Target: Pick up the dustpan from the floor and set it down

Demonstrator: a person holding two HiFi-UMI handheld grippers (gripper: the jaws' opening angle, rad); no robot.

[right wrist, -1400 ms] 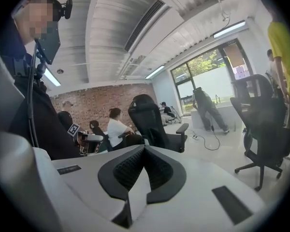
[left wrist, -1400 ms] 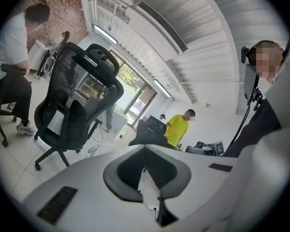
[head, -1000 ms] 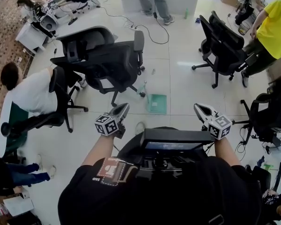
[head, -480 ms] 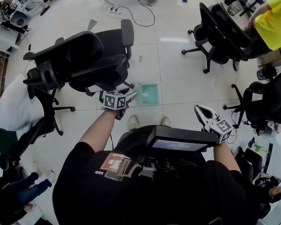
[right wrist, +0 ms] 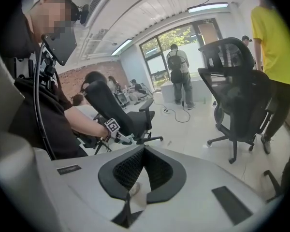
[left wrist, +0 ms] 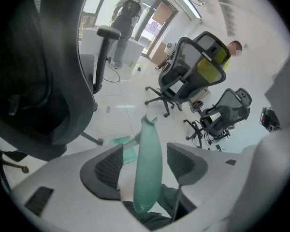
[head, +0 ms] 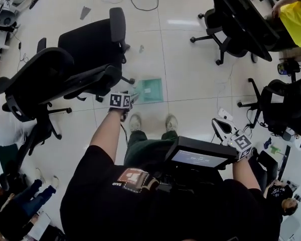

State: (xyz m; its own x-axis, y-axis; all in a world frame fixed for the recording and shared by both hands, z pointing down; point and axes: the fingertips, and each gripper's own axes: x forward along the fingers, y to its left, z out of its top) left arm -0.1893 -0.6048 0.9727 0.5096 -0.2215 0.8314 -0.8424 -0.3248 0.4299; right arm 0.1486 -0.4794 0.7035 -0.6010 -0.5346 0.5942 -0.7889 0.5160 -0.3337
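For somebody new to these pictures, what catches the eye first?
The green dustpan lies on the pale floor, just ahead of the person's shoes. Its handle stands between the jaws of the left claw, which have just been opening. Black office chairs crowd the left.

Left tongs: lower now, the dustpan just ahead of them.
Left jaws: have just been opening; the dustpan handle stands between them, pads clear.
Right tongs: lower now.
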